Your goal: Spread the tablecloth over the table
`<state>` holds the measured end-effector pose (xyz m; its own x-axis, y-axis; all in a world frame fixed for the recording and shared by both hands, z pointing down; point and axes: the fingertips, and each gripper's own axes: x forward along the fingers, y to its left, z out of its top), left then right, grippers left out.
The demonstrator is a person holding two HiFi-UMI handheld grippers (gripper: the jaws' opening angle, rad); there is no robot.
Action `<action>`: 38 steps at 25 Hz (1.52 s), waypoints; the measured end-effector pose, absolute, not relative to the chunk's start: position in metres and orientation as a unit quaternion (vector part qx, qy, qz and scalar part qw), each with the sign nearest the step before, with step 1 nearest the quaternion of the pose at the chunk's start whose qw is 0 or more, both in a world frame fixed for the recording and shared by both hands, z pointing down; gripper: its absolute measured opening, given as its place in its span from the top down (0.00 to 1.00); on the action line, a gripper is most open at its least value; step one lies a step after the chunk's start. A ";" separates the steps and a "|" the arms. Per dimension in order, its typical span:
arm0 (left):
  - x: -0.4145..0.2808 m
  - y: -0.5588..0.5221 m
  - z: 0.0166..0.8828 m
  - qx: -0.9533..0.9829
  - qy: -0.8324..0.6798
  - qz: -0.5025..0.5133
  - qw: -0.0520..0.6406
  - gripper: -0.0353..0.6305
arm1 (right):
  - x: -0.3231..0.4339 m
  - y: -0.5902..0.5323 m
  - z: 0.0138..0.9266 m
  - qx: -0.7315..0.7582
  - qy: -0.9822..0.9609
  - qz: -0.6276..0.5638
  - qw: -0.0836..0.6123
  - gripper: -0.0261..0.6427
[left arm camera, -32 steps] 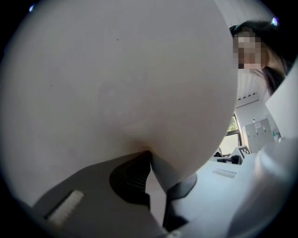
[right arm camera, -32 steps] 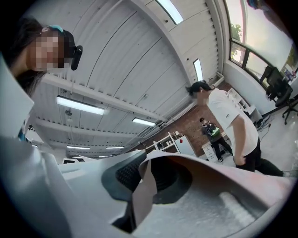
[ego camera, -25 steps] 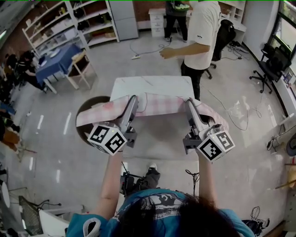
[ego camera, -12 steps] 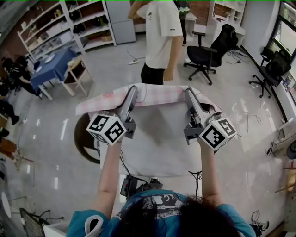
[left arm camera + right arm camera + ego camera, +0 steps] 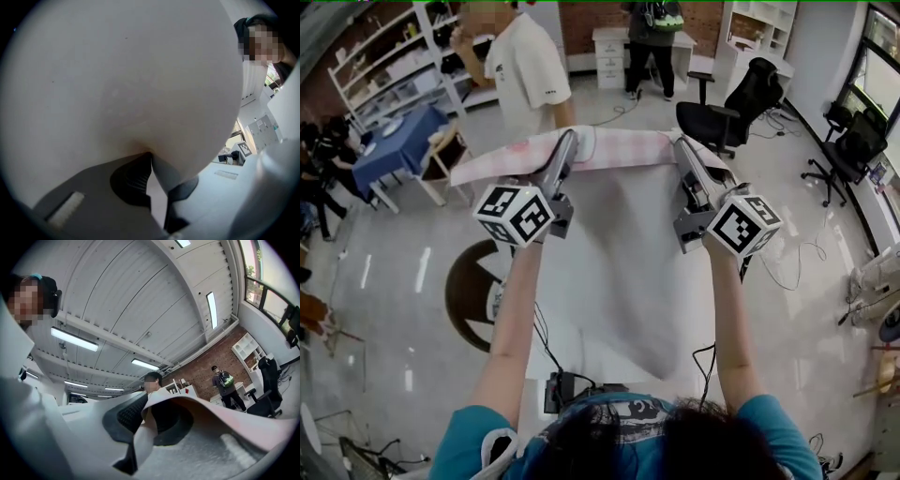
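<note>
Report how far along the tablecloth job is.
Done: the left hand-held gripper and right hand-held gripper are each clamped on one edge of the tablecloth. The right's jaws have just closed a little further on it. In hand: the cloth is held up, stretched between them, its body hanging toward the person. Left: laying it flat over the table, which I cannot make out beneath it.

Hanging pink-checked fabric tablecloth (image 5: 614, 150) covers most of the white table (image 5: 514, 291), can't tell where one ends. Left gripper view: its pale underside blocks nearly the whole room.
</note>
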<state>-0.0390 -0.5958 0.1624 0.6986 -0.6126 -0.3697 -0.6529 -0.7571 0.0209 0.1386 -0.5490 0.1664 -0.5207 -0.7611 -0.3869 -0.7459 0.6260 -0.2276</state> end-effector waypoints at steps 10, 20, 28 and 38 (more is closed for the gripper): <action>-0.070 -0.655 0.062 -0.896 0.336 0.259 0.132 0.89 | 0.103 -0.609 0.060 -0.381 0.894 0.166 0.169 0.91; -0.090 -0.643 0.185 -0.915 0.343 0.208 0.051 0.88 | 0.083 -0.598 0.195 -0.369 0.920 0.085 0.103 0.90; -0.096 -0.593 0.332 -0.918 0.353 0.164 -0.077 0.88 | 0.081 -0.546 0.341 -0.383 0.918 -0.060 0.080 0.90; -0.120 -0.525 0.414 -0.901 0.373 0.143 -0.168 0.87 | 0.062 -0.475 0.416 -0.372 0.903 -0.196 0.090 0.91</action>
<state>-0.1197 -0.5246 0.4138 0.6801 -0.7210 -0.1330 -0.6249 -0.6650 0.4090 0.0624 -0.4746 0.4162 -0.7074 -0.7066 -0.0175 -0.6358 0.6470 -0.4208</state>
